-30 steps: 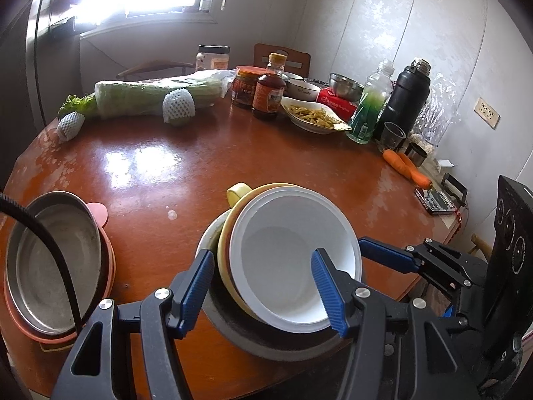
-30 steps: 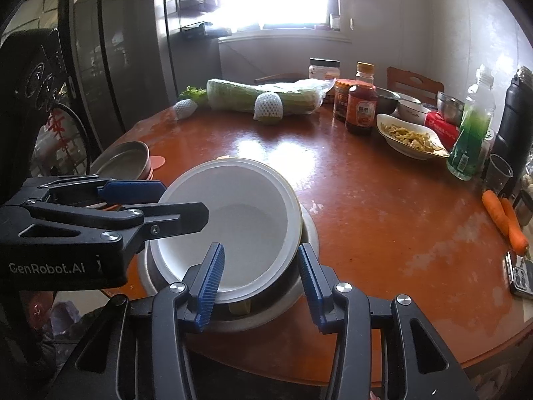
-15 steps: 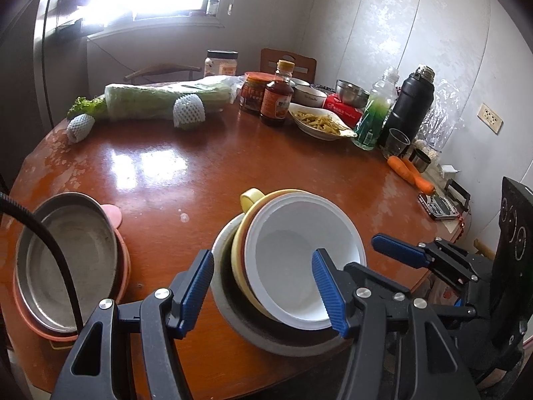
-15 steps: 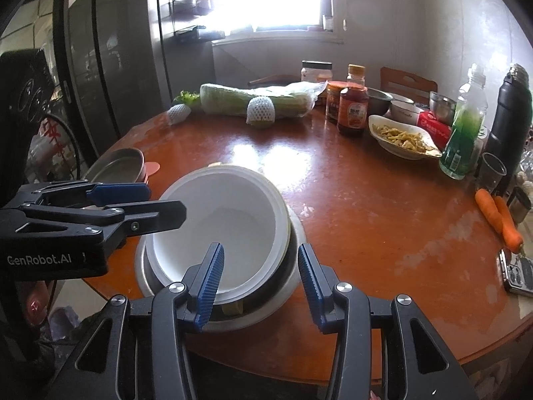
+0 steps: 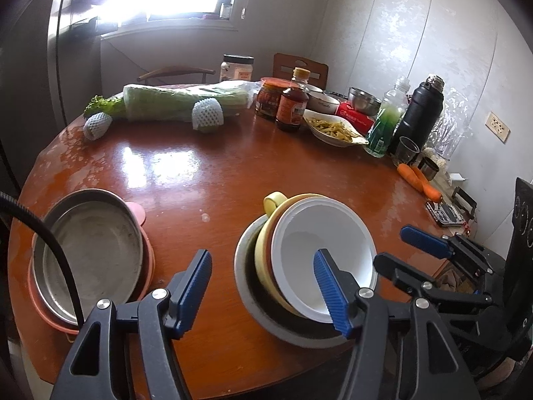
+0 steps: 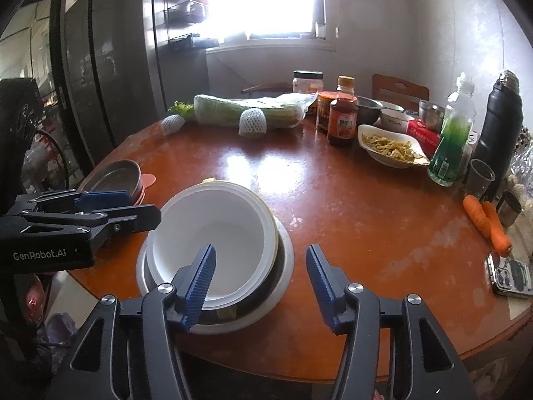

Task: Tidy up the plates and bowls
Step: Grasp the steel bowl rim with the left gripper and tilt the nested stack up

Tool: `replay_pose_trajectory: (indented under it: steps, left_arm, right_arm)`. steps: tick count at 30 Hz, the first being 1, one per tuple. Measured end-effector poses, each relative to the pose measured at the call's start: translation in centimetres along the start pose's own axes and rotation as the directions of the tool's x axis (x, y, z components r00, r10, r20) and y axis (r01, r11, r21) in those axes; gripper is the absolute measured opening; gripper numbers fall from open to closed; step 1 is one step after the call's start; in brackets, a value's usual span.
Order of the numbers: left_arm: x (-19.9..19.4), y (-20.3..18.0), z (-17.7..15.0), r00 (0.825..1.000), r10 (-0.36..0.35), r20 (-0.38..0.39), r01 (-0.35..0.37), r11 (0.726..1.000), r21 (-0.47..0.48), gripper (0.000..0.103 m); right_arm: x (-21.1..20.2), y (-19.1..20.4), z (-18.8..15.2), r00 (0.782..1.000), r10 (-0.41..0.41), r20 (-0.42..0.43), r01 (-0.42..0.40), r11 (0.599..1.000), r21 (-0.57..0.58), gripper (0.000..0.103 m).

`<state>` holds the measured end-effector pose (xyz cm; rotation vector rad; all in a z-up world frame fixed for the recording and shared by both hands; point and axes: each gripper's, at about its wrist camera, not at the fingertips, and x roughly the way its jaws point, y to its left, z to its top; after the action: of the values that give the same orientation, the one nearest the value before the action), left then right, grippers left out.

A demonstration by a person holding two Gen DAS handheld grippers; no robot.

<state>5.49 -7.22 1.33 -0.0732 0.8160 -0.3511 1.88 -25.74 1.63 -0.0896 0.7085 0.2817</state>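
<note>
The white bowl [image 5: 324,256] is sitting mouth-up, tilted, nested in a yellow handled bowl [image 5: 276,205] inside a grey basin [image 5: 243,266] at the lower centre of the surface [image 5: 206,173]. Both the left hand-held gripper [image 5: 263,291] and the right hand-held gripper [image 6: 260,286] have just been opening, holding nothing. The basin's near rim is lying hidden behind the fingers.

- I am in a home dining corner, at a round wooden table [image 5: 233,173] under a bright window [image 6: 263,3].
- At the table's far edge stand sauce jars [image 5: 270,96], a dish of cooked food [image 5: 334,128] and a black thermos [image 5: 421,113].
- Wrapped celery [image 5: 180,106] lies there too, carrots [image 5: 419,180] at its right edge.
- Left of the table, beyond it, a dark fridge [image 6: 100,76] stands.
</note>
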Motion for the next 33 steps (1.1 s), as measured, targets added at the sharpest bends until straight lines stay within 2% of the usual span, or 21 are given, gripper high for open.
replay_pose_trajectory:
  steps: [5, 14, 22, 33]
  left_arm:
    - [-0.2, 0.5, -0.1, 1.000, 0.008, -0.002, -0.008, 1.000, -0.013, 0.067]
    - [0.6, 0.5, -0.5, 1.000, 0.004, -0.028, -0.005, 1.000, -0.011, 0.069]
    - [1.9, 0.1, -1.0, 0.998, 0.000, -0.065, 0.000, 1.000, -0.006, 0.069]
    - [2.7, 0.3, -1.2, 0.997, -0.011, -0.077, 0.008, 0.999, -0.032, 0.069]
  right_arm:
    - [-0.4, -0.4, 0.1, 1.000, -0.026, 0.011, 0.026, 1.000, 0.012, 0.066]
    - [-0.2, -1.3, 0.1, 0.999, -0.048, 0.005, 0.048, 0.998, 0.031, 0.069]
    - [0.8, -1.5, -0.3, 0.999, -0.043, -0.025, 0.044, 0.998, 0.039, 0.070]
    - [1.7, -1.7, -0.7, 0.999, -0.021, -0.044, 0.024, 0.998, 0.064, 0.070]
